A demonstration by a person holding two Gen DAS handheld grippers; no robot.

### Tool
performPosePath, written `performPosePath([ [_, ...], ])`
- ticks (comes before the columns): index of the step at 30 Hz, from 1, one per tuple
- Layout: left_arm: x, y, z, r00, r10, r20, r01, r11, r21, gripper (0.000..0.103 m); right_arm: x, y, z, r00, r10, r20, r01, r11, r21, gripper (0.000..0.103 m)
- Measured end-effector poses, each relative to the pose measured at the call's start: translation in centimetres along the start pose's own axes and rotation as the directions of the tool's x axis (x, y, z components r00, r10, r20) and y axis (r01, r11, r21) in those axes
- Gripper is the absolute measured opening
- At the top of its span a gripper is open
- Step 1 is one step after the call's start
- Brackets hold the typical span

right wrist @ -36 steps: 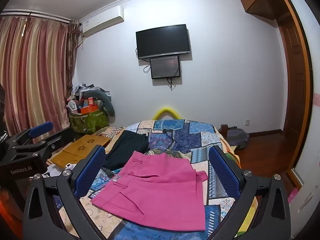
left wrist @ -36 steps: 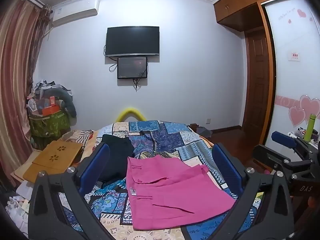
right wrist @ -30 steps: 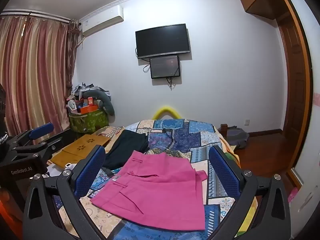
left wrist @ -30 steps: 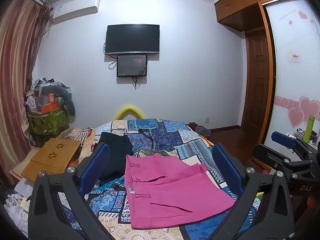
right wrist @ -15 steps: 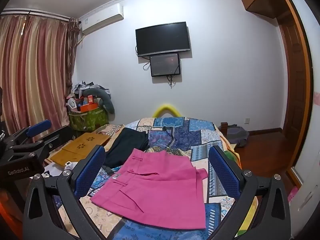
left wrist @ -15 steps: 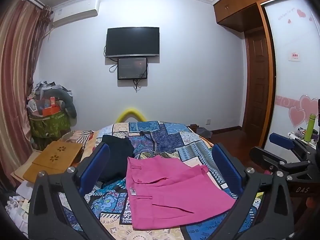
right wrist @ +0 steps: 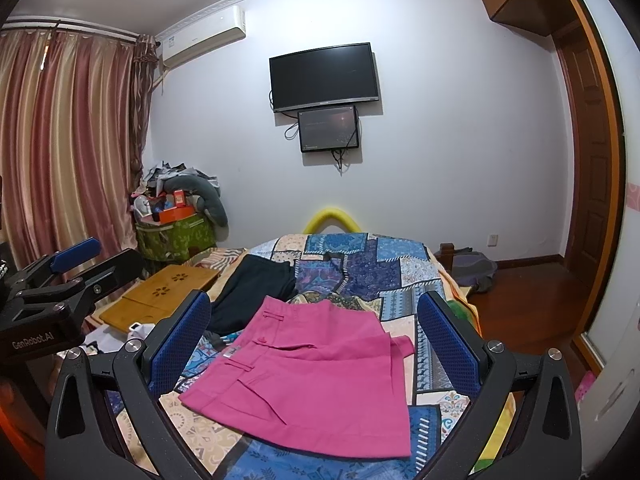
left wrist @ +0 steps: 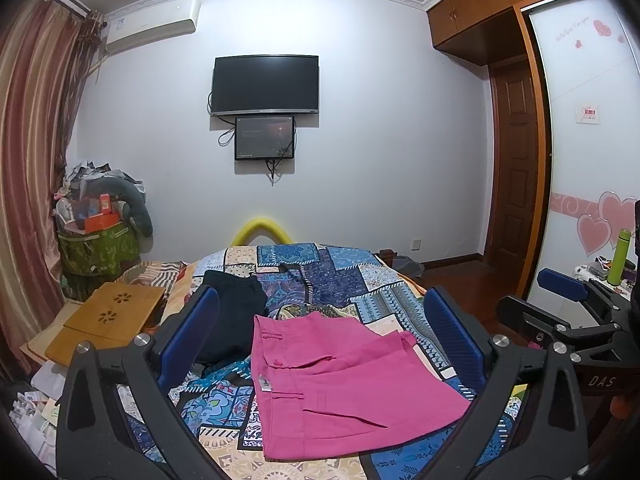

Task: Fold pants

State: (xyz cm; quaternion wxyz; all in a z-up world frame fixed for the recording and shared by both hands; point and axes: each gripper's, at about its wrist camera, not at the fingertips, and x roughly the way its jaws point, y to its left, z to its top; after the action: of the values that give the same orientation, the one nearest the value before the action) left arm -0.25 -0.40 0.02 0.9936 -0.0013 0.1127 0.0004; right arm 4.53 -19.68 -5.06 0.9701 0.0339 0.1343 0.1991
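Pink pants [left wrist: 336, 384] [right wrist: 308, 380] lie folded into a flat stack on the patchwork bedspread [left wrist: 344, 272] [right wrist: 360, 264], near the bed's front. My left gripper [left wrist: 320, 332] hovers open above and in front of them, holding nothing. My right gripper [right wrist: 314, 328] is also open and empty, held back from the pants. Each gripper shows in the other's view: the right gripper [left wrist: 572, 312] at the far right, the left gripper [right wrist: 60, 280] at the far left.
A dark folded garment [left wrist: 234, 312] [right wrist: 256, 288] lies behind the pants at left. A wooden lap desk [left wrist: 108, 320] [right wrist: 160, 296] sits beside the bed. A cluttered green bin [left wrist: 96, 240], curtains [right wrist: 60, 160], a wall TV [left wrist: 266, 84] and a door [left wrist: 516, 160] ring the room.
Both views sway slightly from frame to frame. The pants have not moved and both grippers stay open.
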Motion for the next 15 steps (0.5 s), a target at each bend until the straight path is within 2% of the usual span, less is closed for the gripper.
performPosePath([
  [15,0.09,0.04,-0.12,1.0,-0.002,0.0,0.002,1.0,-0.004,0.103,-0.09,-0.25,0.14,1.0,-0.004,0.002,0.004,1.0,-0.001,0.103],
])
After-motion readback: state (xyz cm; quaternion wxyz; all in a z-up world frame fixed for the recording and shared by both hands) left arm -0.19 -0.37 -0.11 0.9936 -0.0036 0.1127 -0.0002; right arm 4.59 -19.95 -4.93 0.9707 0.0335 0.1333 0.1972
